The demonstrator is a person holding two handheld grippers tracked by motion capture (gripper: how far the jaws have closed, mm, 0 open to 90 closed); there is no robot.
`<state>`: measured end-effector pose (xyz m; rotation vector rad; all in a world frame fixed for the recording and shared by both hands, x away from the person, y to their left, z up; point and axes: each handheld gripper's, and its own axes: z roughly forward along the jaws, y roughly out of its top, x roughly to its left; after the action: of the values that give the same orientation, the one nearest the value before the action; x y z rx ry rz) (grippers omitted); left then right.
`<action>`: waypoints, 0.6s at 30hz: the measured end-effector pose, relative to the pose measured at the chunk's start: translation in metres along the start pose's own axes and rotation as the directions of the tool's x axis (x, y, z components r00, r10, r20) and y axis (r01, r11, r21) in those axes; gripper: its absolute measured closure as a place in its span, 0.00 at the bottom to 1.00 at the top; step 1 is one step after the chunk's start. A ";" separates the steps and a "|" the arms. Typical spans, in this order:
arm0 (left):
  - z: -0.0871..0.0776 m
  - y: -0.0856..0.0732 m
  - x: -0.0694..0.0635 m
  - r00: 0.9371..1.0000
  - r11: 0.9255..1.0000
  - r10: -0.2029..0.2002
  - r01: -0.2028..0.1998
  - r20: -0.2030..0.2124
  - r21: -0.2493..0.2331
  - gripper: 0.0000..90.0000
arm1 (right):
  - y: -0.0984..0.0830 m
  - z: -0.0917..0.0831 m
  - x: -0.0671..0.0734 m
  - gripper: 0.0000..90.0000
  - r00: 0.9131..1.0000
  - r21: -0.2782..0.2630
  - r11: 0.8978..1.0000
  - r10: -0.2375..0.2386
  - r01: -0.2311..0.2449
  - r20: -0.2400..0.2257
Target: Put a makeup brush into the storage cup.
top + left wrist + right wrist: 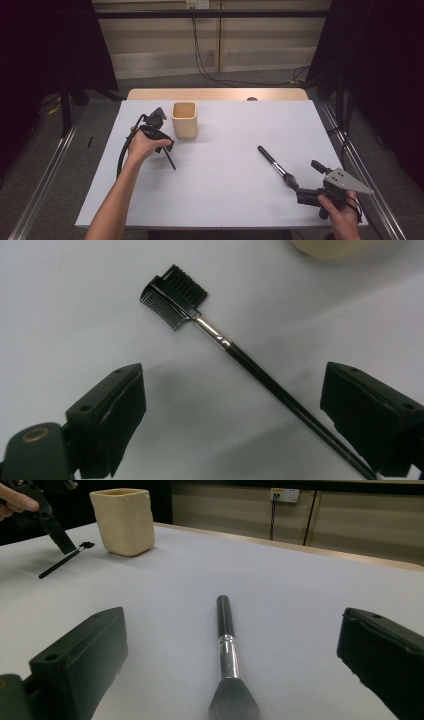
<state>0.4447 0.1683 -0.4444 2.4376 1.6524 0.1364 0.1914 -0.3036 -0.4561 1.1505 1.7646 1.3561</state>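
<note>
Right claw [230,680] sits nearest, jaws spread wide, gripping nothing. Between them I see the powder brush [227,650] flat on the white surface [225,165], bristles toward the claw, handle pointing away, well right of the beige cup [184,120]. Left claw [235,415] hovers just left-front of the cup, jaws also spread, nothing pinched. Brow comb brush [210,335] lies flat on the surface beside the cup; its thin handle runs under the claw and passes close to one jaw, not clamped.
</note>
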 end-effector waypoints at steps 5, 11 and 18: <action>0.004 0.002 0.000 1.000 1.000 -0.018 0.018 0.000 0.006 0.17 | 0.000 0.001 0.000 0.00 1.000 0.004 1.000 0.000 0.000 0.000; 0.009 0.005 0.001 1.000 0.999 -0.017 0.018 -0.012 0.029 0.24 | 0.000 0.001 0.001 0.00 1.000 0.007 1.000 -0.011 0.011 -0.002; 0.009 0.008 0.002 0.999 0.998 -0.022 0.023 -0.032 0.054 0.31 | -0.001 0.002 0.001 0.00 1.000 0.017 1.000 -0.017 0.017 -0.011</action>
<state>0.4543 0.1664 -0.4520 2.4678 1.7181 0.1285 0.1922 -0.3023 -0.4571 1.1371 1.7930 1.3417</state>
